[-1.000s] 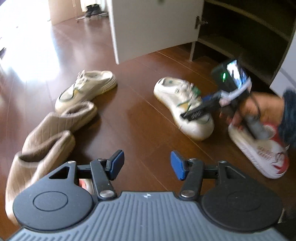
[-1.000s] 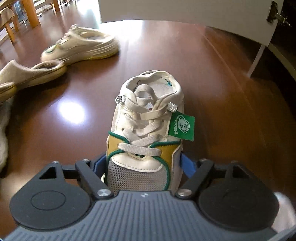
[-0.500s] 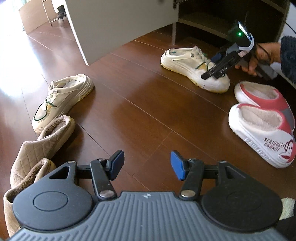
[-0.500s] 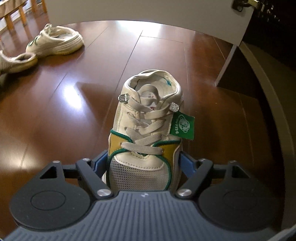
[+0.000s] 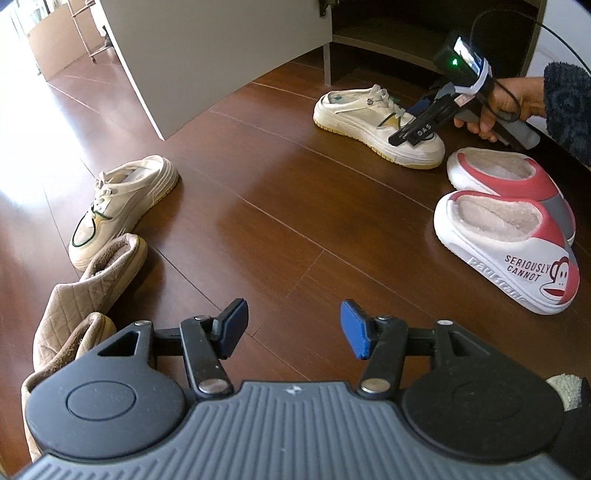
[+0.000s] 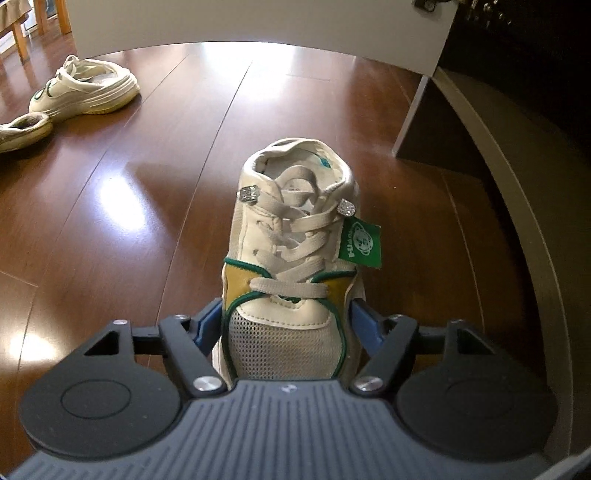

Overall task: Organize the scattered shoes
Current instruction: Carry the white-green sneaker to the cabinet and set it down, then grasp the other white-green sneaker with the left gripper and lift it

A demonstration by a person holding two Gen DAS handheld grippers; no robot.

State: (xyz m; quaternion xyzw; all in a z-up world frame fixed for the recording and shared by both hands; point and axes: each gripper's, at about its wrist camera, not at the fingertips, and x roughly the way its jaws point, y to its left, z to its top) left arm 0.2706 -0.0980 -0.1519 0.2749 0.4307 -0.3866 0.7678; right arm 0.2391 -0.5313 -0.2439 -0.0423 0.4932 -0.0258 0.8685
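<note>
A cream sneaker (image 6: 295,229) with green trim and a green tag rests on the wood floor in front of the open cabinet. My right gripper (image 6: 288,321) has its blue pads on both sides of the toe, and the jaws are closing on it. The left wrist view shows the same sneaker (image 5: 354,110) with the right gripper (image 5: 417,125) and a hand behind it. Its matching sneaker (image 5: 122,206) lies far to the left. My left gripper (image 5: 290,328) hangs open over bare floor, with nothing between its fingers.
Two beige quilted slippers (image 5: 92,284) lie at the lower left. A pair of red and white plush slippers (image 5: 509,251) sits at the right. The white cabinet door (image 5: 221,55) stands open, with dark shelves (image 5: 388,33) beside it. Chair legs (image 6: 22,33) show at far left.
My right gripper and the sneaker have moved away from the other shoes, up to the cabinet's open side. The left view has shifted, bringing both red slippers into sight.
</note>
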